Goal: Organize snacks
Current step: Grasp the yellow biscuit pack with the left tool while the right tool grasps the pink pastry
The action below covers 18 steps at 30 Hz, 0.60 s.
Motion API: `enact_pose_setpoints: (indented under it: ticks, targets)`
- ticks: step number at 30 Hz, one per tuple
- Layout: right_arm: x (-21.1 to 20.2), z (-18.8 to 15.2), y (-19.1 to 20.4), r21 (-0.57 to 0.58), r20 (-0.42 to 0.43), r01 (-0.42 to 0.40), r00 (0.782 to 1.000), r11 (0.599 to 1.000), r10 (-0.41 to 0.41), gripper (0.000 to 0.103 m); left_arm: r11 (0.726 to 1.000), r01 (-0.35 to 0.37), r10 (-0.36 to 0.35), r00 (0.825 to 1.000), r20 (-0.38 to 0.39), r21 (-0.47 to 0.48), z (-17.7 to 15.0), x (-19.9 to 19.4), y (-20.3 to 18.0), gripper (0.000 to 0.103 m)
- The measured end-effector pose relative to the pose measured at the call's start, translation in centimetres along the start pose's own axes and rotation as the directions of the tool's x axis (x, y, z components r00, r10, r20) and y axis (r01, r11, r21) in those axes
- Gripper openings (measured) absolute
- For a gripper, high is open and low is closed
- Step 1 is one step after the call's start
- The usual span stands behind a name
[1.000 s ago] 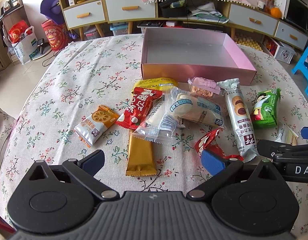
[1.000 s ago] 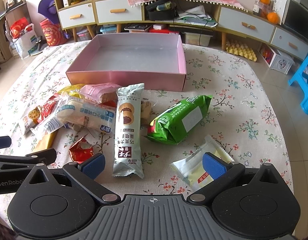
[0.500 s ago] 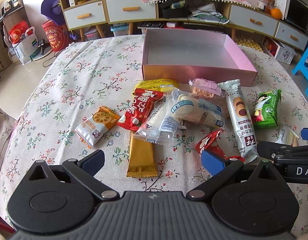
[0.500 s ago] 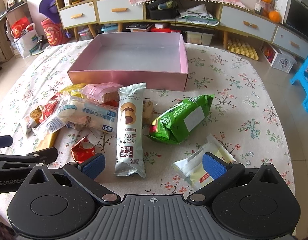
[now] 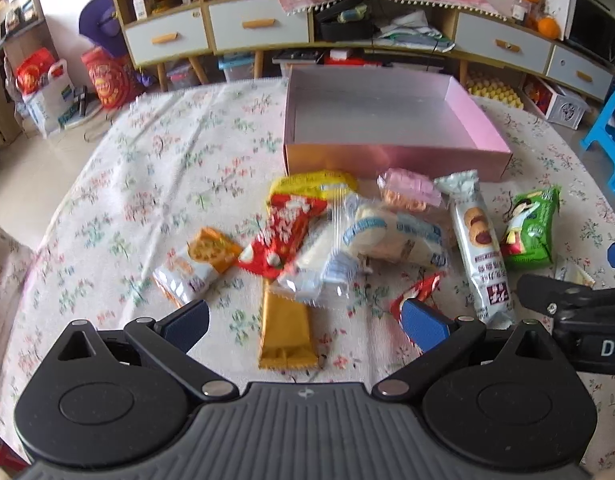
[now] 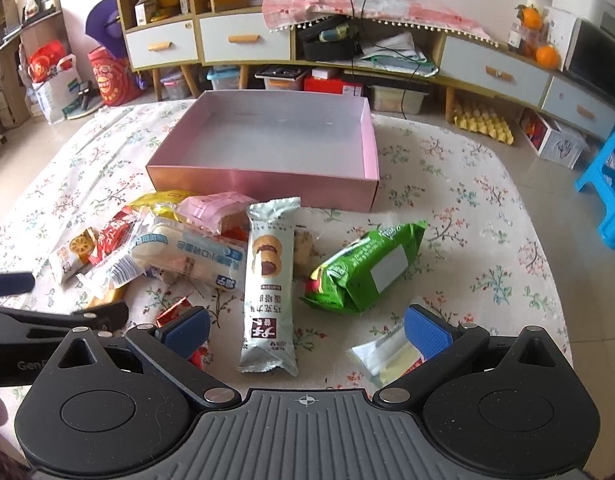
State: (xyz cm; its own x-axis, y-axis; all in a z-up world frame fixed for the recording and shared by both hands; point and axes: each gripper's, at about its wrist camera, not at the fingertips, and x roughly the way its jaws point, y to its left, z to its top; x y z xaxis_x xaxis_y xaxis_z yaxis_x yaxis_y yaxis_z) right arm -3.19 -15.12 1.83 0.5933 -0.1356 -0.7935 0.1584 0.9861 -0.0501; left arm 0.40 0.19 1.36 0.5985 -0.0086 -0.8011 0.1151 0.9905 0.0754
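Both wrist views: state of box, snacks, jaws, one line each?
Shallow pink cardboard box: lidless, empty, on the floral tablecloth.
Green foil snack bag: sealed, lying flat, outside box.
Long pale cookie packet: sealed, flat, between the right jaws.
Gold foil bar: flat, between the left jaws.
Left gripper: jaws open, holding nothing.
Right gripper: jaws open, holding nothing.

Both wrist cams sit low over the near table edge, looking fwd & slightly down across the snack pile to the pink box (image 5: 395, 158) and the far cabinets. Left cam is offset left, so the box (image 6: 263, 184) sits right of centre there; right cam is offset right. Both share the long cookie pack (image 5: 477, 240) (image 6: 269, 280), green pack (image 5: 529, 232) (image 6: 365, 268) and box.
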Motion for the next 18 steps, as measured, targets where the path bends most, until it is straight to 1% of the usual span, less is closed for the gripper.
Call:
enact_pose_setpoints:
  ticks: [2, 5, 10, 12, 15, 17, 18]
  targets:
    - [0.1, 0.6, 0.1, 0.000, -0.012, -0.009, 1.000, 1.000, 0.009, 0.103, 1.000, -0.011, 0.010, 1.000, 0.021, 0.028, 0.4, -0.3, 0.1, 0.103]
    - [0.2, 1.7, -0.3, 0.029, -0.020, -0.057, 0.998, 0.998, 0.058, 0.103, 0.997, -0.017, 0.014, 0.999, 0.052, 0.072, 1.1, -0.4, 0.4, 0.103]
    - [0.1, 4.0, -1.4, 0.104, 0.007, -0.109, 0.994, 0.989, 0.109, 0.103, 0.990, -0.038, 0.024, 0.994, 0.105, 0.134, 2.8, 0.0, 0.7, 0.103]
    - [0.7, 5.0, -1.9, 0.122, 0.019, -0.149, 0.989, 0.981, 0.148, 0.103, 0.990, -0.032, 0.018, 0.995, 0.097, 0.137, 3.6, 0.7, 0.9, 0.103]
    - [2.8, 6.1, -2.5, 0.164, -0.021, -0.188, 0.981, 0.968, 0.194, 0.103, 0.992, 0.019, -0.026, 0.998, 0.052, 0.122, 4.4, 2.3, 1.4, 0.103]
    - [4.3, 6.0, -3.0, 0.214, -0.047, -0.227, 0.969, 0.950, 0.242, 0.103, 0.994, 0.055, -0.058, 0.998, 0.021, 0.097, 4.7, 3.4, 2.0, 0.103]
    - [5.1, 5.8, -3.4, 0.245, -0.059, -0.260, 0.958, 0.934, 0.282, 0.103, 0.995, 0.065, -0.067, 0.998, 0.019, 0.078, 4.6, 3.7, 2.4, 0.102]
